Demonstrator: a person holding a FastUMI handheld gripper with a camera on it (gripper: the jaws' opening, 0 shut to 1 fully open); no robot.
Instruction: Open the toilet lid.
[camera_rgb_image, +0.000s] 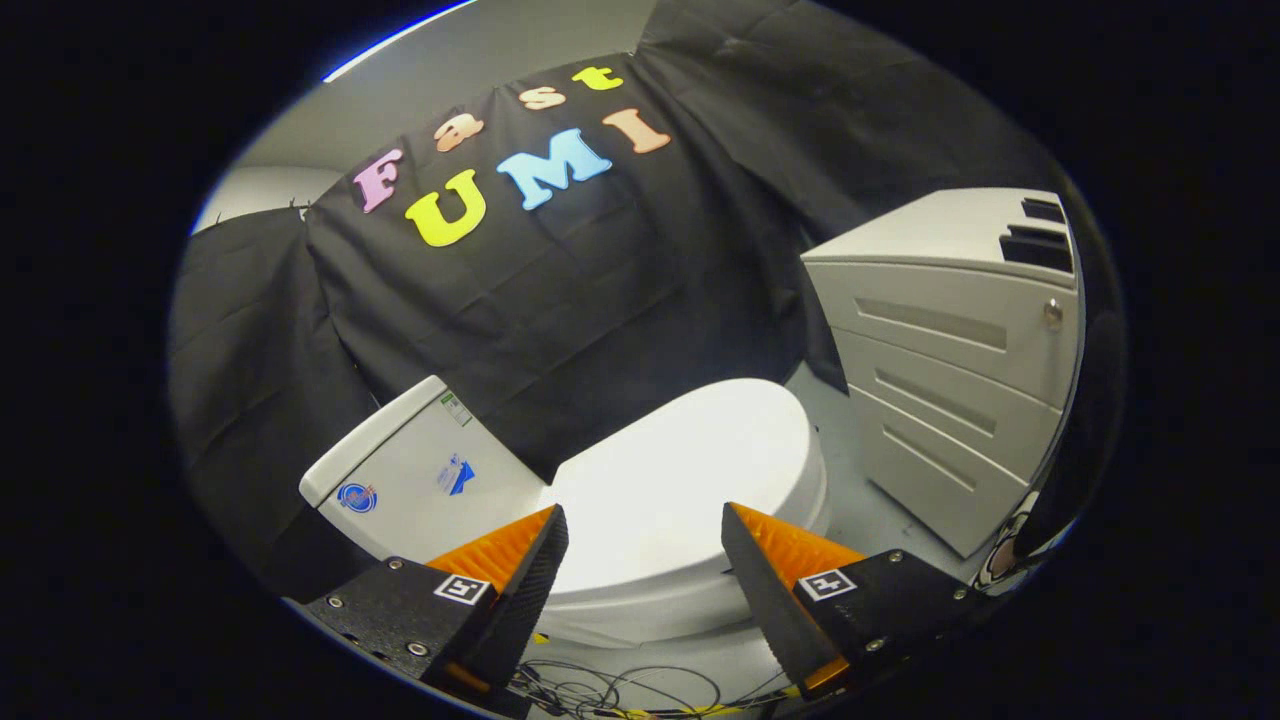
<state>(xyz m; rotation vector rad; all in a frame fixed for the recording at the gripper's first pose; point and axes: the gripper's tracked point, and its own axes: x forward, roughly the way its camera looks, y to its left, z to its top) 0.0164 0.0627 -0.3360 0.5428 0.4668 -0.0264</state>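
A white toilet stands ahead of me with its lid (690, 470) lying flat and closed over the bowl. Its white tank (420, 475) sits to the left of the lid and carries a few stickers. My gripper (645, 520) hovers above the near side of the lid, open, with a wide gap between the fingers and nothing held. The lid's bright surface shows through that gap. Neither of my fingers (530, 570) touches the toilet.
A white drawer cabinet (950, 350) stands close to the right of the toilet, with a narrow strip of pale floor (860, 500) between them. Black cloth walls the booth behind. Loose cables (620, 690) lie on the floor below my fingers.
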